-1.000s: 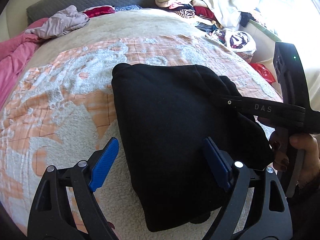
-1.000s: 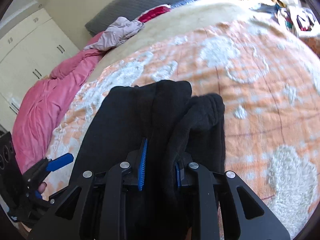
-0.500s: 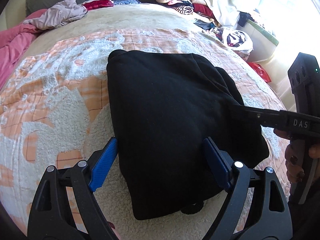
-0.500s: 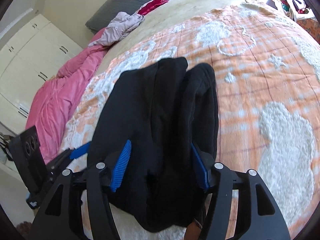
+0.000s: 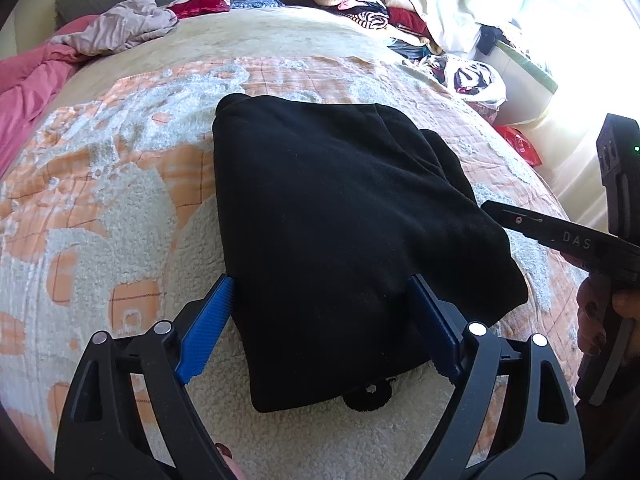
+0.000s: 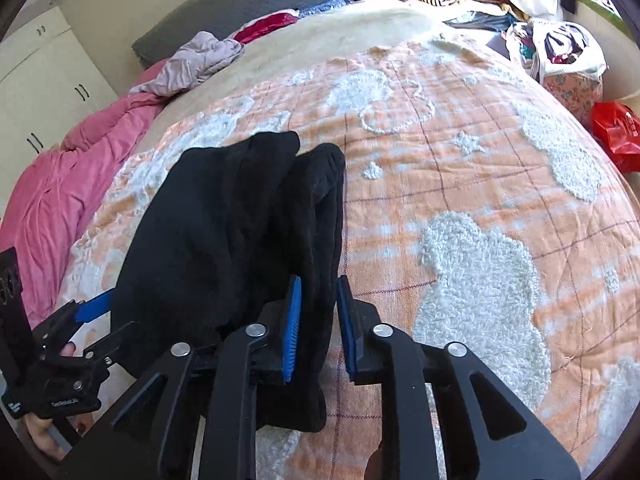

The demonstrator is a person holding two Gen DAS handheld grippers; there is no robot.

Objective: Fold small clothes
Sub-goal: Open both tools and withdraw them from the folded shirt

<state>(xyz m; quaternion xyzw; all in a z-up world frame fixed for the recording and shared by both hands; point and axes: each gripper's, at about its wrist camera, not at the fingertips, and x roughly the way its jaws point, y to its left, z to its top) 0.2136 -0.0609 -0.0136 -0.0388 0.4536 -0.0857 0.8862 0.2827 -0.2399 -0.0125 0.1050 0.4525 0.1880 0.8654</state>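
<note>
A black folded garment [image 5: 340, 220] lies on the orange-and-white fleece blanket [image 5: 100, 200]. My left gripper [image 5: 320, 328] stands open over the garment's near end, one blue pad beside its left edge and the other above its right part. The right wrist view shows the same garment [image 6: 208, 232] with a thick fold along its right edge. My right gripper [image 6: 318, 280] has that fold between its blue pads; its jaws are closing and the fabric fills the gap at the tips. The right gripper's black finger [image 5: 560, 236] reaches the garment's right corner, held by a hand.
A pink duvet [image 6: 48, 200] lies along the bed's left side with a mauve garment [image 6: 200, 60] bunched at its head. A heap of mixed clothes [image 5: 372, 12] is at the far right. A red bag [image 6: 616, 136] sits off the bed's right edge. White cupboards [image 6: 48, 80] stand at left.
The right gripper released the garment's middle, opened wide, shifted right and drew back, and has narrowed onto the right edge fold. The left gripper stayed open in place.
</note>
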